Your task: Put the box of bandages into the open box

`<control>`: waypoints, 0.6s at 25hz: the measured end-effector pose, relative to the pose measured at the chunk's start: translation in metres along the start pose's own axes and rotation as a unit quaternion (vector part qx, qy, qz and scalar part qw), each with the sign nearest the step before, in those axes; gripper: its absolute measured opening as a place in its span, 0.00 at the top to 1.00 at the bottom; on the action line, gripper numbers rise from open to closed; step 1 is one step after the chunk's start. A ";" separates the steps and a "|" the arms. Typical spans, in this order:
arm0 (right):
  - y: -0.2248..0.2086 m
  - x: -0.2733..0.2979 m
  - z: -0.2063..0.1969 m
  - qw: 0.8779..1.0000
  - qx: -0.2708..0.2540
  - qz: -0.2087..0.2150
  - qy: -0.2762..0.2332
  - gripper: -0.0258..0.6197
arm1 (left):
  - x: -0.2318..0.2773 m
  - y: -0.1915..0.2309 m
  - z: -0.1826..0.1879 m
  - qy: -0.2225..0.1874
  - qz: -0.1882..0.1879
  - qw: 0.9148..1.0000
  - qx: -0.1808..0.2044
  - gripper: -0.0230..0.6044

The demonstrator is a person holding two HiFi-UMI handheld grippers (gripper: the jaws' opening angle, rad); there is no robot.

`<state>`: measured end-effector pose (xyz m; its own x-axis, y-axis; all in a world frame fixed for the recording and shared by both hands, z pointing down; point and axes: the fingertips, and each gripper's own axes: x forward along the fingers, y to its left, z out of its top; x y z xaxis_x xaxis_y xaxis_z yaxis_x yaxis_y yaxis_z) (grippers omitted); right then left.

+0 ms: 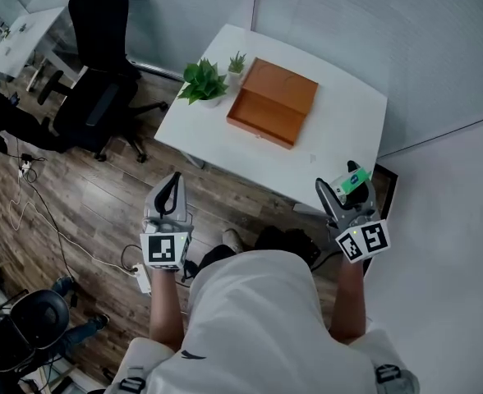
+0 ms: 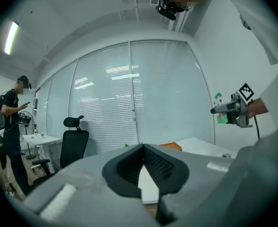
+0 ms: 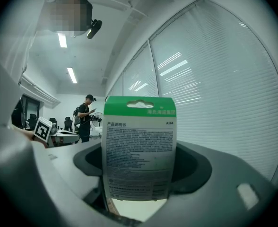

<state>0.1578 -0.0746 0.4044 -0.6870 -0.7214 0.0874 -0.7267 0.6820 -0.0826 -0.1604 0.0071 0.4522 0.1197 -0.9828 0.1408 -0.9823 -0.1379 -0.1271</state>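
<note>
Pinching the bandages (image 3: 139, 145) low in right tongs (image 1: 347, 190), short of the box (image 1: 273, 103) — likely light, crushable card; holding left tongs (image 2: 142, 150) closed, empty.

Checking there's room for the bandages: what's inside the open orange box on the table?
The open orange box shows only its bare orange floor; nothing visible lies in it. Its near wall hides a narrow strip of that floor.

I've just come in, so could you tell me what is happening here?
A person stands short of the table, holding the bandage box in the right hand-held gripper. The left hand-held gripper is shut and empty. The open box sits on the table; the bandage box is not in it yet.
</note>
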 end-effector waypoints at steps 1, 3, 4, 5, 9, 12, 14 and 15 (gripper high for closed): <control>-0.001 0.006 0.000 1.000 -0.002 -0.001 0.001 0.38 | 0.004 0.005 -0.001 0.000 0.000 1.000 -0.002 0.95; -0.003 0.019 -0.002 1.000 -0.004 -0.003 0.003 0.38 | 0.012 0.015 -0.004 0.004 0.003 1.000 -0.007 0.95; -0.004 0.026 -0.002 1.000 -0.004 -0.003 0.004 0.38 | 0.017 0.020 -0.005 0.005 0.004 1.000 -0.004 0.95; -0.006 0.033 -0.003 1.000 -0.004 -0.003 0.005 0.38 | 0.022 0.024 -0.005 0.005 0.003 1.000 0.002 0.95; -0.018 0.063 -0.005 1.000 -0.010 0.004 0.015 0.38 | 0.044 0.038 -0.005 0.015 0.018 1.000 -0.015 0.95; -0.033 0.090 -0.007 1.000 -0.007 0.006 0.020 0.38 | 0.066 0.050 -0.001 0.017 0.028 0.999 -0.015 0.95; -0.043 0.106 -0.013 0.999 -0.012 0.009 0.030 0.38 | 0.079 0.054 0.002 0.019 0.033 0.999 -0.013 0.95; -0.047 0.114 -0.016 0.999 -0.018 0.011 0.036 0.38 | 0.084 0.056 0.003 0.019 0.035 0.999 -0.013 0.95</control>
<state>0.1141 -0.1870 0.4338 -0.7004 -0.6962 0.1573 -0.7097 0.7027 -0.0498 -0.2050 -0.0838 0.4541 0.0447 -0.9845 0.1696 -0.9915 -0.0645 -0.1132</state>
